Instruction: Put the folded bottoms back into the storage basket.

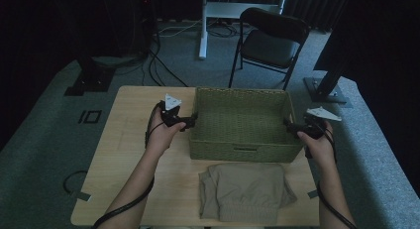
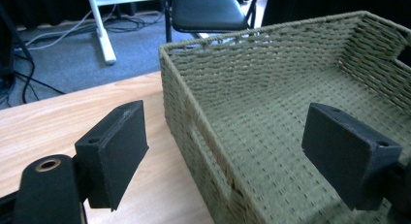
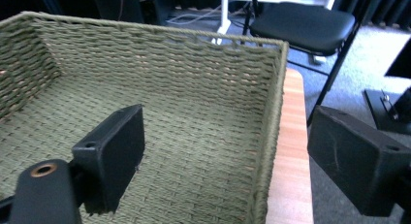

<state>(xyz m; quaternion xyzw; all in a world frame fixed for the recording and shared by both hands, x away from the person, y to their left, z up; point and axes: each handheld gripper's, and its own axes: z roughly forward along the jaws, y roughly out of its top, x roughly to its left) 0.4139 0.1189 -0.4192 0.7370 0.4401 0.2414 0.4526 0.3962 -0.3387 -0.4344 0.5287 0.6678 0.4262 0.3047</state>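
Observation:
A green woven basket (image 1: 242, 150) stands empty at the middle of the wooden table (image 1: 129, 154). My left gripper (image 1: 191, 122) is at the basket's left wall; in the left gripper view its jaws stand wide on either side of that wall (image 2: 194, 136) without touching it. My right gripper (image 1: 289, 124) is at the right wall, and in the right gripper view the wall's rim (image 3: 276, 103) runs between its open jaws, clear of both pads. A folded beige garment (image 1: 243, 190) lies on the table just in front of the basket.
A black folding chair (image 1: 270, 43) and a white stand leg (image 1: 203, 26) are on the carpet behind the table. Cables (image 1: 163, 70) trail over the floor at the back left. A dark stand base (image 1: 327, 90) sits off the table's far right corner.

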